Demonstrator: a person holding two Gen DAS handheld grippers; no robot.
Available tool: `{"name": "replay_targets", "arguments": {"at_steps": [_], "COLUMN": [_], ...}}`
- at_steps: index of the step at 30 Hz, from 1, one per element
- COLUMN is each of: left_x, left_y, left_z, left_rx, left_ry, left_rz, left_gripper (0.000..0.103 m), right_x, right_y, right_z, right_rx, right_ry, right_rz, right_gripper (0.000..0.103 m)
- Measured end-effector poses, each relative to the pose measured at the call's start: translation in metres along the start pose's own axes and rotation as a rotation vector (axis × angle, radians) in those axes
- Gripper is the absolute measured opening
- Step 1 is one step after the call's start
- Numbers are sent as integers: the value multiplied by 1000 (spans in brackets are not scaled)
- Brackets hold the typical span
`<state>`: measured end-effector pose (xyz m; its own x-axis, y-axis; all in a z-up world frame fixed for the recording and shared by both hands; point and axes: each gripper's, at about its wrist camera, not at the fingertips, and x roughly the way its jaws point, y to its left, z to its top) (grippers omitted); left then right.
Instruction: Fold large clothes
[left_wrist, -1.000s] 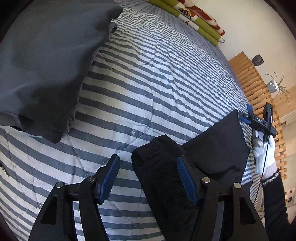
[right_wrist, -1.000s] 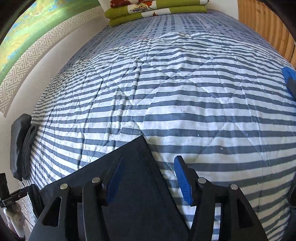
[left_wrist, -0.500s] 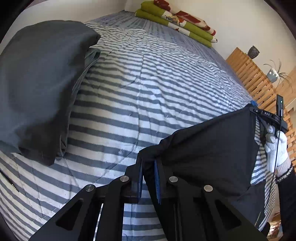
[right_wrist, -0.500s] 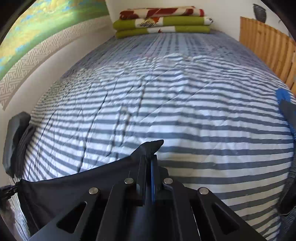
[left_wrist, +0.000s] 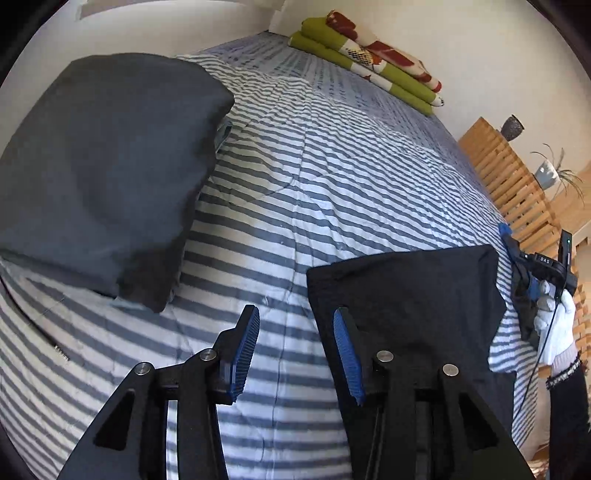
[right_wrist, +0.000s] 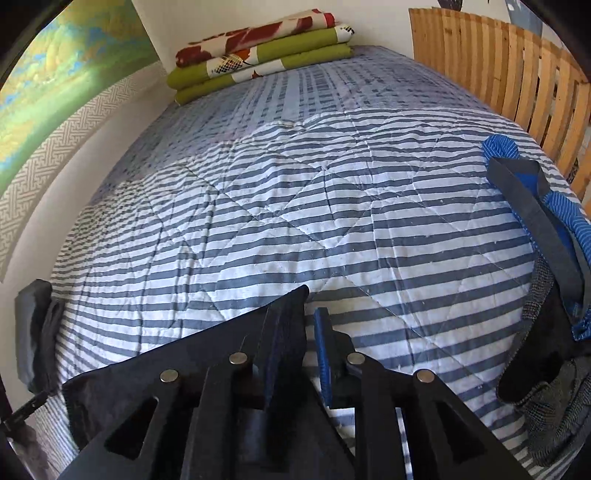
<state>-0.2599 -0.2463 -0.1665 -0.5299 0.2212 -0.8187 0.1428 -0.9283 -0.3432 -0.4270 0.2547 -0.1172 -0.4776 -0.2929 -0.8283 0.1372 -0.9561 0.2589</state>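
Left tool (left_wrist: 295, 347): opening, nothing between pads.
Right tool (right_wrist: 299, 347): opening, black garment (right_wrist: 155, 373) corner between pads.
Bed (right_wrist: 332, 206): striped quilt, ahead of both tools.
Blankets (right_wrist: 258, 51): folded, far end.

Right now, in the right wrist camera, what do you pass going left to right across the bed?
Folded grey cloth at the left edge → black garment → right gripper, jaws opening with the garment's corner between them → bare striped quilt → heap of blue and grey clothes at the right edge.
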Motion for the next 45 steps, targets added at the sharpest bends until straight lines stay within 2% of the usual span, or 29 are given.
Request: {"name": "replay_targets", "arguments": {"at_steps": [3,10,13,16,20,24,28,31,34,35,37,41,45], "left_x": [-51,-147,-158,-142,-111,-83,-64,-52,-49,-55,-82,-158,-201], "left_y": [-9,-33,-42,-49,-47,-43,-41,-41,-41,-42,-46,-71,-88], "left_z": [-32,-119,-162,-205,-242,-252,-256,-255,-254,-252,-245,-232,-229], "left_rx": [37,84,102,102,91,49,36,52,32,30,24,132,185], "left_ry": [-23,-31,-16,49,96,134,167,182,194,185,148,74,91], "left_rz": [-12,-63,-88,-105,-110,-142,-156,-127,-116,-100,-137,-152,-91], "left_gripper": [45,46,63,64,64,64,64,64,62,62,62,63,63], "right_x": [-43,-166,-218,-251,-256,-236,-211,-193,-174,-171,-172,-180,-201], "right_y": [-5,-21,-36,-51,-64,-72,-85,-88,-91,-90,-87,-90,-91], "right_z": [-18,-79,-114,-164,-245,-313,-346,-358,-369,-372,-374,-369,-360], "right_rx": [10,-16,11,16,-19,-13,27,6,12,5,-26,-33,-38], "right_ry": [0,-53,-84,-81,-3,102,160,192,257,264,252,254,214], "right_rz": [90,219,270,278,183,126,76,13,14,4,-6,4,10], "right_gripper": [17,20,29,33,33,33,33,33,33,34,33,33,33]}}
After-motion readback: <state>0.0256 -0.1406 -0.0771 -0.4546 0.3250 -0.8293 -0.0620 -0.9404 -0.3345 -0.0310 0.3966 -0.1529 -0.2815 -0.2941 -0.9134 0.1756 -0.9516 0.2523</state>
